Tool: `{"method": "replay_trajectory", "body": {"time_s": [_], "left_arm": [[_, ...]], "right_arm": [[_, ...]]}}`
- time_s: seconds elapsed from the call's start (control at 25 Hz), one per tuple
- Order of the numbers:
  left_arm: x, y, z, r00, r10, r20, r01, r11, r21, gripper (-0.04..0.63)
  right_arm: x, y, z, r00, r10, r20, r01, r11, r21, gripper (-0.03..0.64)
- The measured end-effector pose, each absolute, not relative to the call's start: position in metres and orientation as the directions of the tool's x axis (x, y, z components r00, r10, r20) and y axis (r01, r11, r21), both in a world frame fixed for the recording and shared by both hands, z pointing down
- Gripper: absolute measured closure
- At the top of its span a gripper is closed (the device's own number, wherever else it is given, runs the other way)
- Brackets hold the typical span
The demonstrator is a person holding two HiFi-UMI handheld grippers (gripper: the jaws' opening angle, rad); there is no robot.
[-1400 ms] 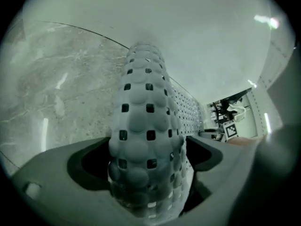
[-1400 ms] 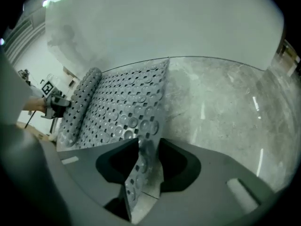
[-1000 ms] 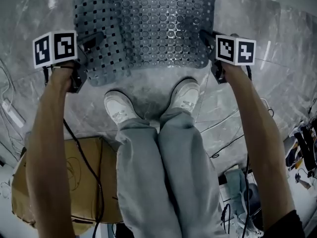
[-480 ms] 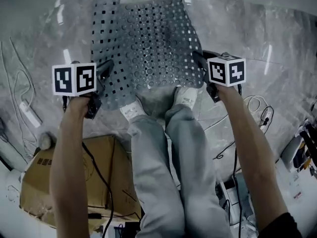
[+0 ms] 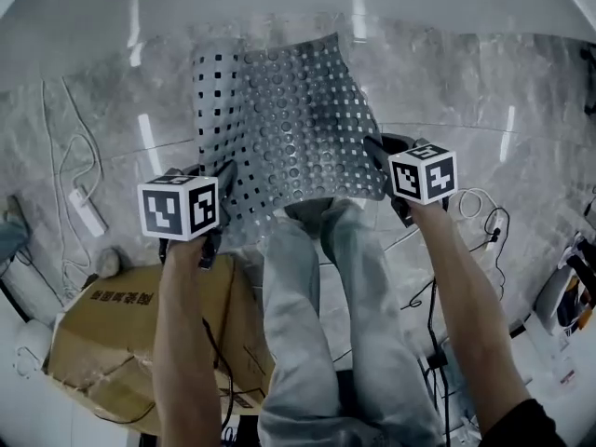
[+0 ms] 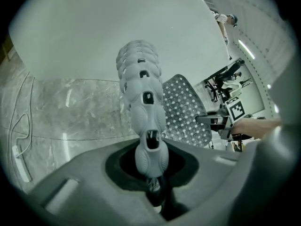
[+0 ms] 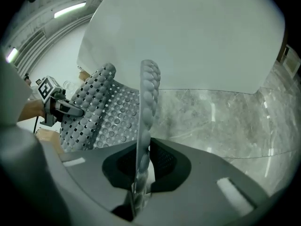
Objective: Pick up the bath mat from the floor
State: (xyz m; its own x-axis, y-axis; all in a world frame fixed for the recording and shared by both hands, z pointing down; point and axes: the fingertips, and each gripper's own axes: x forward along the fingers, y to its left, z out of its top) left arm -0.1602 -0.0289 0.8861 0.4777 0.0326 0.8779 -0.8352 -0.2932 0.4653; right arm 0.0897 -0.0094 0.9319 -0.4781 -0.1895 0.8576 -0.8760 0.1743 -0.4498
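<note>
The person stands with both arms stretched out and down, a gripper in each hand, and the bath mat (image 5: 289, 138) is strung between the two. It is a grey rubber mat, full of square holes and round suction cups. Its near edge is held up in front of the person's legs (image 5: 345, 324), so the feet are hidden behind it.

The left gripper (image 5: 222, 180) is nipped down tight on the mat's near left corner. In the left gripper view the knobbly edge of the mat (image 6: 141, 88) runs straight out from between the jaws, which are pressed onto it with almost no gap. Just beyond this gripper the mat's left side is folded over on itself. The marker cube (image 5: 179, 208) sits on the gripper just above the hand.

The right gripper (image 5: 377, 152) is clamped just as narrowly on the near right corner. In the right gripper view the mat (image 7: 148, 93) stands edge-on between the jaws, a thin ridged strip, and the rest of it sags away toward the left gripper (image 7: 75, 109).

From both grippers the mat slopes away toward the marble floor (image 5: 521, 110) and the white wall beyond. I cannot tell whether its far end touches the floor.

Behind and below the left gripper, near the person's left leg, lies a cardboard box (image 5: 102, 343). A white power strip (image 5: 86, 214) with its cord lies on the floor out to that gripper's left. Loose cables (image 5: 480, 203) trail on the floor close beside the right gripper.
</note>
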Motion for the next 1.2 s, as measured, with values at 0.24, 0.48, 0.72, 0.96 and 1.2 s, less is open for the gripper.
{"method": "replay_trajectory", "body": {"time_s": [0.24,0.48,0.72,0.96,1.2], "left_arm": [[-0.146,-0.018,0.809,0.521,0.032,0.853,-0.801,-0.325,0.502,0.546],[-0.126,-0.03,0.729,0.528,-0.008,0.849,-0.777,-0.409,0.479,0.546],[-0.11,-0.05,0.644,0.523,-0.075,0.849,-0.767,-0.477,0.43,0.546],[-0.09,-0.052,0.554,0.532,-0.141,0.835,-0.758,-0.518,0.396,0.546],[-0.08,-0.054,0.474,0.498,-0.199,0.844,-0.763,-0.564,0.317,0.546]], "right_arm": [[0.098,-0.006,0.865,-0.427,-0.209,0.88,-0.903,0.152,-0.402,0.592],[0.129,-0.015,0.787,-0.406,-0.292,0.866,-0.914,0.11,-0.391,0.592],[0.147,-0.032,0.692,-0.395,-0.386,0.834,-0.917,0.121,-0.379,0.592],[0.164,-0.037,0.6,-0.377,-0.497,0.782,-0.914,0.061,-0.402,0.592],[0.169,-0.044,0.525,-0.414,-0.576,0.705,-0.881,0.059,-0.469,0.592]]}}
